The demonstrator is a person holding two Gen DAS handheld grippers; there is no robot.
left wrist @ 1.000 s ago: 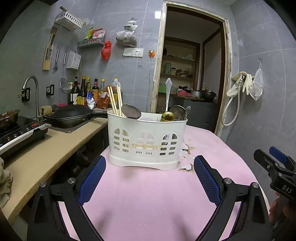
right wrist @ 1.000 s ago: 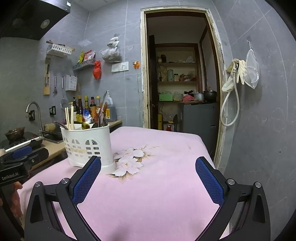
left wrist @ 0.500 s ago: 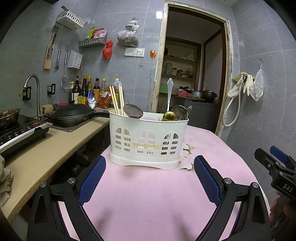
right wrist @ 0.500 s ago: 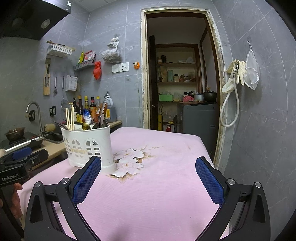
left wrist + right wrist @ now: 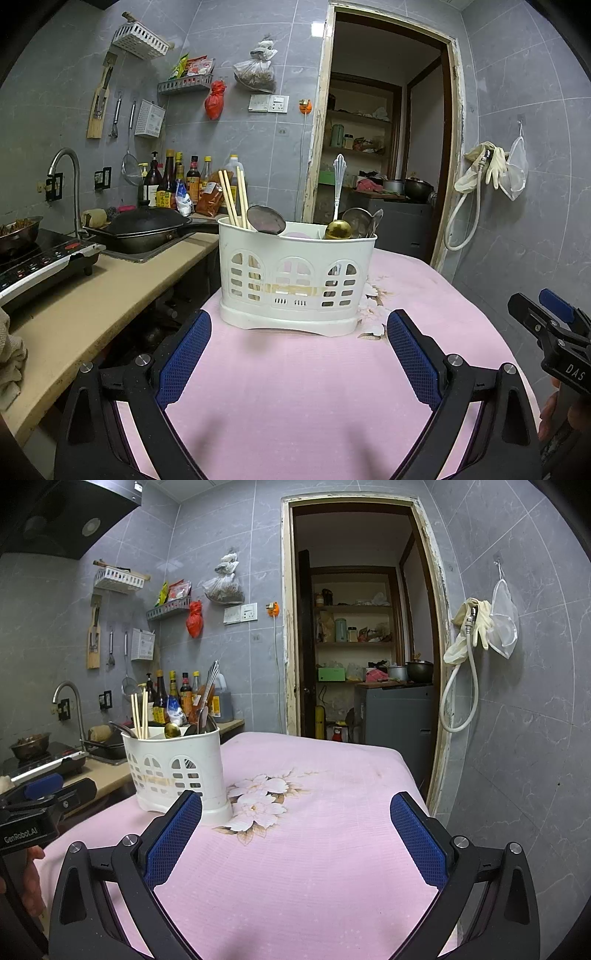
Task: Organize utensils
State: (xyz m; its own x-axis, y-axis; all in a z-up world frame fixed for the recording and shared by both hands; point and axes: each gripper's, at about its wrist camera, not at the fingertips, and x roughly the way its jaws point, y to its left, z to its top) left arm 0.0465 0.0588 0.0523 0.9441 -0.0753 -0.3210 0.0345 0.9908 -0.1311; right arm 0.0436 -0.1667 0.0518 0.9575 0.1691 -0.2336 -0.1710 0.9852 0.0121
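Note:
A white plastic utensil caddy (image 5: pixel 295 280) stands on the pink cloth of the table (image 5: pixel 295 387). It holds wooden chopsticks (image 5: pixel 232 197) on the left, a dark ladle (image 5: pixel 266 219), a silver-handled gold spoon (image 5: pixel 337 206) and steel spoons (image 5: pixel 364 221) on the right. My left gripper (image 5: pixel 297 354) is open and empty, just in front of the caddy. My right gripper (image 5: pixel 295 838) is open and empty over the cloth; the caddy (image 5: pixel 173 775) sits to its left.
A beige counter (image 5: pixel 92 299) runs along the left with an induction hob (image 5: pixel 40 266), a black wok (image 5: pixel 144 229), a tap and sauce bottles (image 5: pixel 177 181). An open doorway (image 5: pixel 362 646) lies behind the table. A grey wall with a hose (image 5: pixel 465 686) is on the right.
The left gripper view has shifted slightly, so the caddy sits a touch higher and nearer. The right gripper has barely moved. Both stay open and empty.

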